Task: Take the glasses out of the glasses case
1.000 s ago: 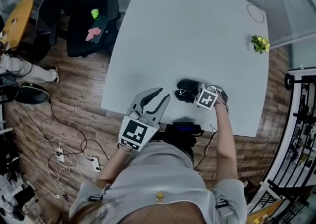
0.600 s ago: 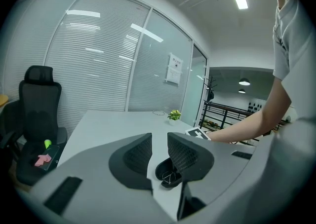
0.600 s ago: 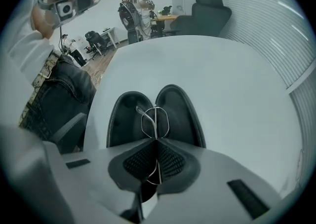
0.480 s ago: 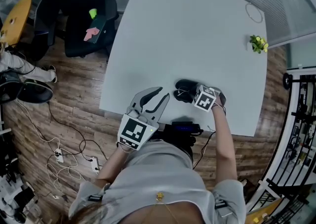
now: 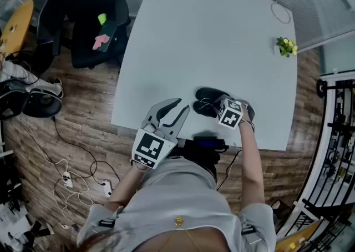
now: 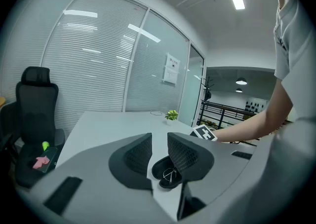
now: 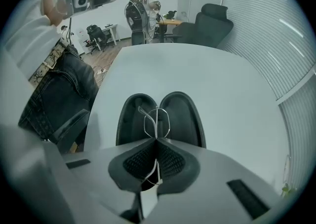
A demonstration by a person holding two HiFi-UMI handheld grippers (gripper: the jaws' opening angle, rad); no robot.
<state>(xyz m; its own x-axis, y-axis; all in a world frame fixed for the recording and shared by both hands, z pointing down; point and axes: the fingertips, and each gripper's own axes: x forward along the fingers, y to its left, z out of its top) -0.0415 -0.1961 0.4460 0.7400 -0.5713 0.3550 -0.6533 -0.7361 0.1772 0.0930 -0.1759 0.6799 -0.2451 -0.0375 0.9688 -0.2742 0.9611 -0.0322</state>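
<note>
A black glasses case (image 5: 206, 101) lies open on the white table (image 5: 211, 40) near its front edge, both halves (image 7: 160, 114) spread flat. Thin wire-framed glasses (image 7: 156, 119) stand over the case's hinge, pinched in my right gripper (image 7: 156, 141), whose jaws are shut on the frame. In the head view the right gripper (image 5: 222, 106) sits at the case's right end. My left gripper (image 5: 173, 111) hovers open over the table's front-left edge, a short way left of the case (image 6: 168, 172), with nothing between its jaws.
A small green potted plant (image 5: 286, 46) and a thin ring (image 5: 280, 13) sit at the table's far right. A black office chair (image 5: 83, 23) stands left of the table. Cables and a power strip (image 5: 72, 179) lie on the wooden floor.
The right gripper and the glasses have shifted very slightly; the head camera has drifted a little. The left gripper has kept its place.
</note>
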